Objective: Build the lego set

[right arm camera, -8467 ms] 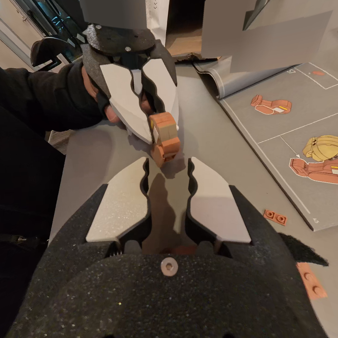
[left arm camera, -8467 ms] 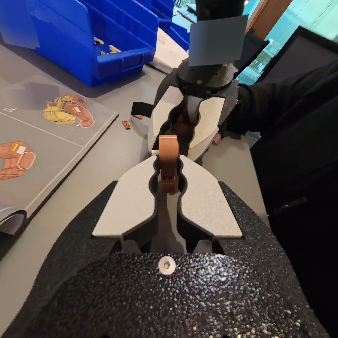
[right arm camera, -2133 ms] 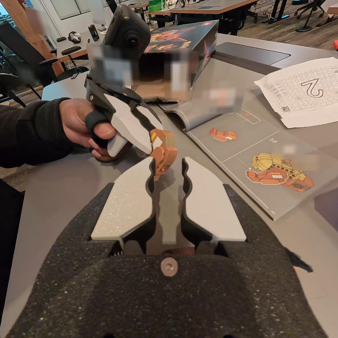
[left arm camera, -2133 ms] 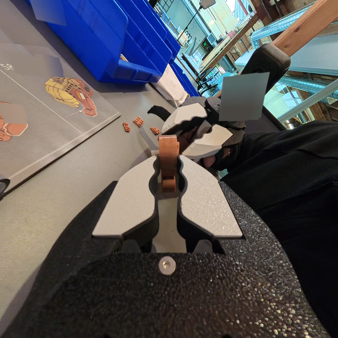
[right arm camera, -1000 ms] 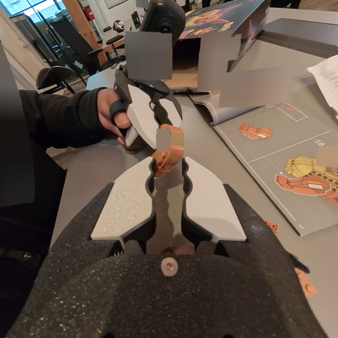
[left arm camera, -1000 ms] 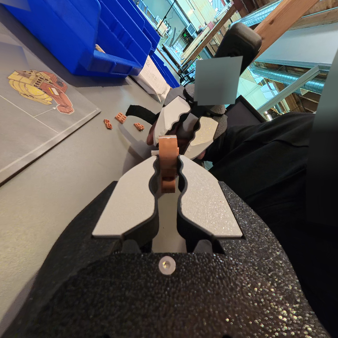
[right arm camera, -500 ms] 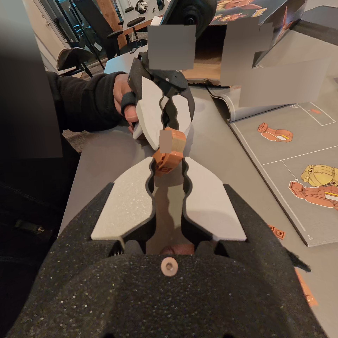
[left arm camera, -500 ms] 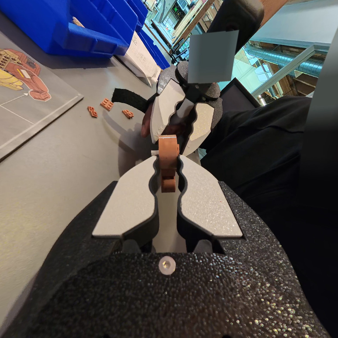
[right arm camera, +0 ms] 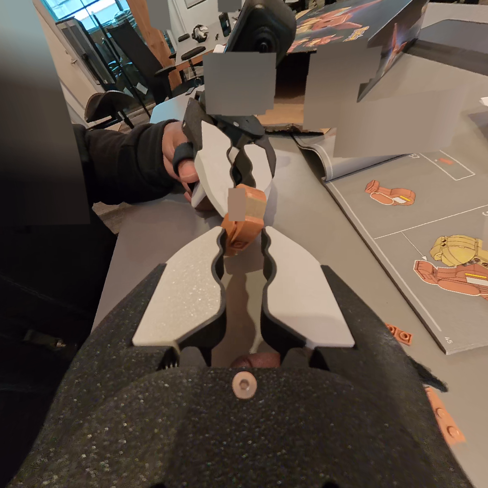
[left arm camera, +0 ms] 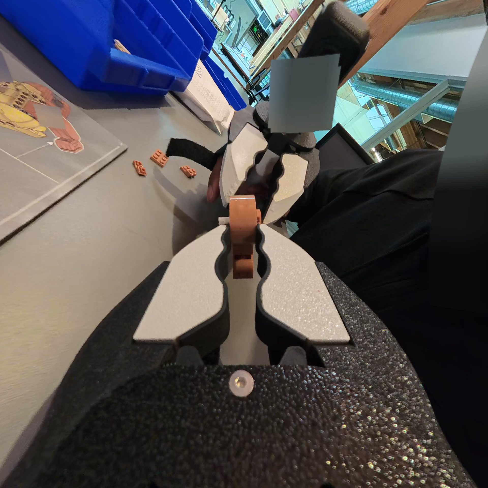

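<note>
Clamping a brown brick piece, left tongs meet right tongs, slightly parted around it.

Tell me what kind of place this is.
Probably a shared workshop or lab office: a grey table with an open building-toy instruction booklet, blue parts bins, office chairs and more desks behind.

A grey table carries an open instruction booklet at the right, three small brown plates loose beside the booklet's near corner, a row of blue bins at the far left, a white printed sheet next to them, and an opened printed box farther back
</note>
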